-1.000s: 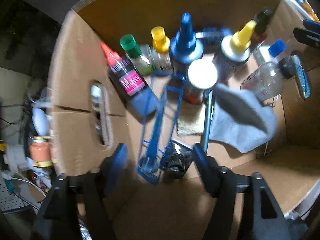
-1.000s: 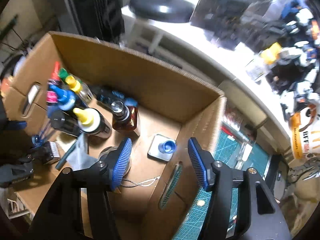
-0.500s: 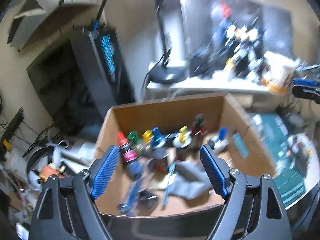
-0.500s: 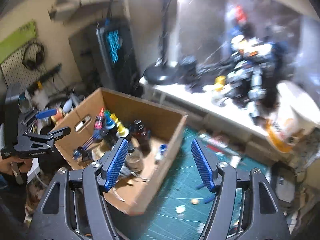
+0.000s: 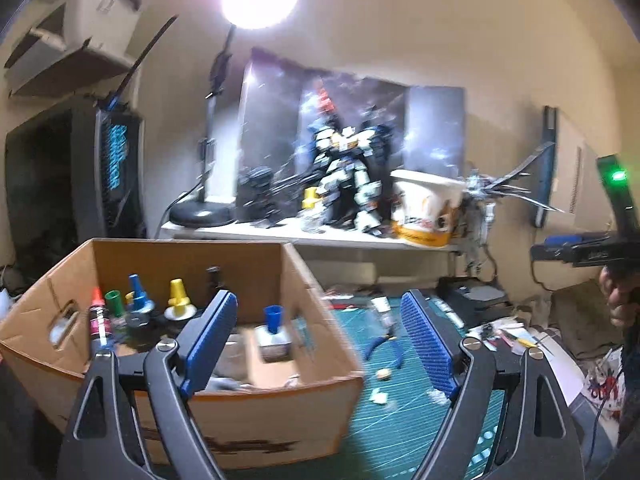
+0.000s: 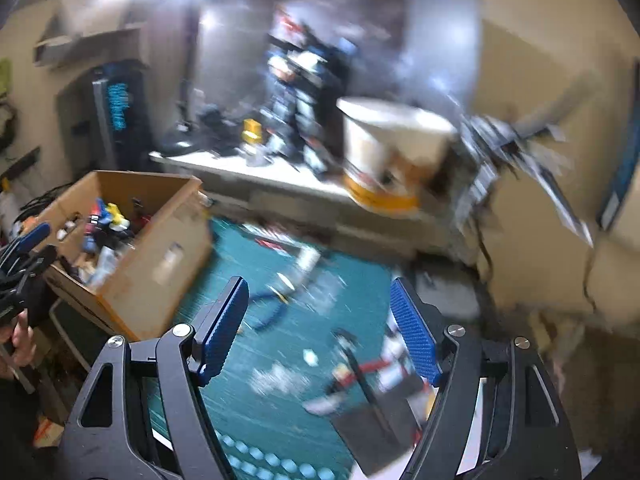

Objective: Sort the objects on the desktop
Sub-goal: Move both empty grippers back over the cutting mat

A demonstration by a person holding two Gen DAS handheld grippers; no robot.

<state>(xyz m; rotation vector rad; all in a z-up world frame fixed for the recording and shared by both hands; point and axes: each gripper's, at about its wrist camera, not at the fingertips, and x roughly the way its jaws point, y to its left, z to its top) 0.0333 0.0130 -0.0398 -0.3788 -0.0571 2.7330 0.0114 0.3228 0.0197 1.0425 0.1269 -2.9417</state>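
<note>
The cardboard box (image 5: 240, 420) stands on the left and holds several bottles with coloured caps: blue (image 5: 136, 284), yellow (image 5: 179, 292), green (image 5: 113, 302). My left gripper (image 5: 320, 320) hovers open over the box's right corner with nothing between its fingers. My right gripper (image 6: 318, 300) hangs above the green cutting mat (image 6: 280, 400); its jaws are opening and hold nothing. Blue-handled pliers (image 6: 268, 312) and a small bottle (image 6: 308, 260) lie on the mat beyond it, blurred. The box (image 6: 160, 256) sits to its left.
A raised shelf behind the mat carries a robot model (image 5: 344, 176), a white tub (image 5: 428, 208) and a lamp base (image 5: 200, 214). A black tower (image 5: 116, 168) stands behind the box. Loose clutter (image 6: 372, 412) covers the mat's right side.
Both grippers have pulled up and back out of the box and swung right toward the mat. The right jaws stand wider than before.
</note>
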